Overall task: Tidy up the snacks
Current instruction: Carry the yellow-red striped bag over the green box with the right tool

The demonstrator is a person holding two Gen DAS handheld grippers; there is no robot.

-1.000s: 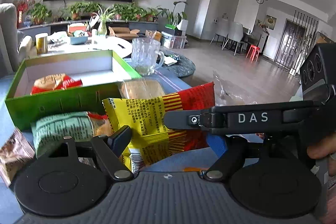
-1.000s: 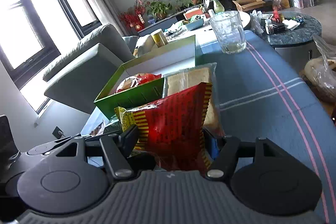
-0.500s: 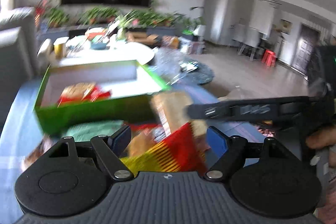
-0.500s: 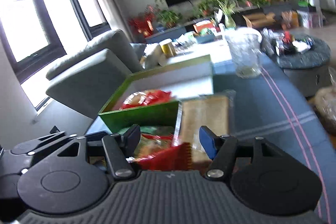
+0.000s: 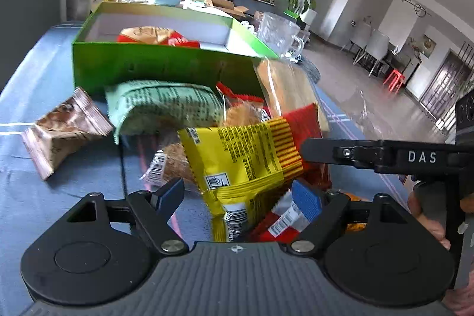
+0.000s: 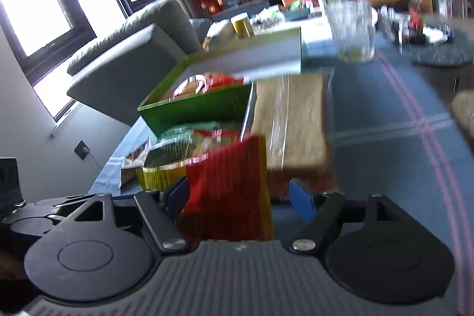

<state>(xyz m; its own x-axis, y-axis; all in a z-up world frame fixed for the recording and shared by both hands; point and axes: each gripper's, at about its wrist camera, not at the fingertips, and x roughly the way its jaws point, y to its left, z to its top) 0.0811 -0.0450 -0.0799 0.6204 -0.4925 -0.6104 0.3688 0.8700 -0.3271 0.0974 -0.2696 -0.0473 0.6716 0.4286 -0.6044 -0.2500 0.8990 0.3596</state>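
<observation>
A yellow and red snack packet [image 5: 246, 165] stands tilted above the blue tablecloth [image 5: 44, 96]. It sits between the fingers of my left gripper [image 5: 237, 197], whose jaws are opening; the left pad is clear of it. My right gripper [image 6: 240, 197] is shut on the same packet [image 6: 228, 182], though that view is blurred. One of its fingers [image 5: 370, 156] crosses the left wrist view. Behind stands an open green box [image 5: 166, 67] with a red packet [image 5: 154, 36] inside.
In front of the box lie a green packet [image 5: 166, 105], a brown packet [image 5: 65, 129], a clear-wrapped cake [image 5: 174, 168] and wrapped bread [image 5: 284, 91]. A glass mug [image 5: 278, 33] stands behind the box. A person's hand [image 5: 426, 209] holds the right gripper.
My left gripper has dropped closer to the snack pile and rolled, so the view tilts. The yellow and red packet now sits lower between its fingers. The right wrist view has shifted slightly.
</observation>
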